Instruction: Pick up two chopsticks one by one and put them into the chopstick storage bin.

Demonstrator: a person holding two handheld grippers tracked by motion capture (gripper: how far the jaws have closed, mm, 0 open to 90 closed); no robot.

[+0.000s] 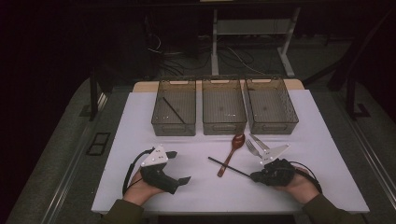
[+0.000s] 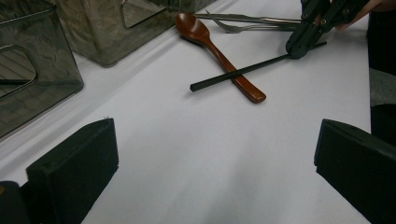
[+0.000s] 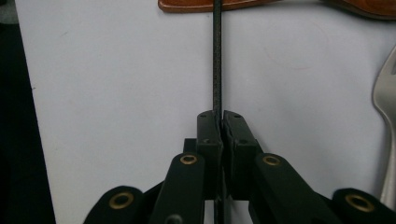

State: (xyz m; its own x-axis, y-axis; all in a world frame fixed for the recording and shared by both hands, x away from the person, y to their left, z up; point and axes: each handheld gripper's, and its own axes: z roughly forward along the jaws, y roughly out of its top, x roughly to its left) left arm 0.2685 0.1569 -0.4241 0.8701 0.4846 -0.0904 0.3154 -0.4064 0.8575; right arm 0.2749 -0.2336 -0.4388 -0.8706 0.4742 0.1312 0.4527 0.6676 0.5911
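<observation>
A black chopstick (image 1: pixel 229 166) lies on the white table, crossing over the handle of a brown wooden spoon (image 1: pixel 232 151). My right gripper (image 1: pixel 254 176) is shut on the chopstick's near end; in the right gripper view the jaws (image 3: pixel 222 122) pinch the chopstick (image 3: pixel 217 56), which runs up to the spoon handle (image 3: pixel 205 5). My left gripper (image 1: pixel 180 166) rests at the front left, open, with bare table between its jaws (image 2: pixel 215 163). From the left gripper view the spoon (image 2: pixel 219 56), chopstick (image 2: pixel 243 72) and right gripper (image 2: pixel 303 39) show farther off.
Three clear grey bins stand in a row at the back: left bin (image 1: pixel 173 122) holding another black chopstick (image 1: pixel 173 110), middle bin (image 1: pixel 224 125), right bin (image 1: pixel 273 123). A metal fork (image 1: pixel 252 148) and knife (image 1: pixel 259 141) lie right of the spoon.
</observation>
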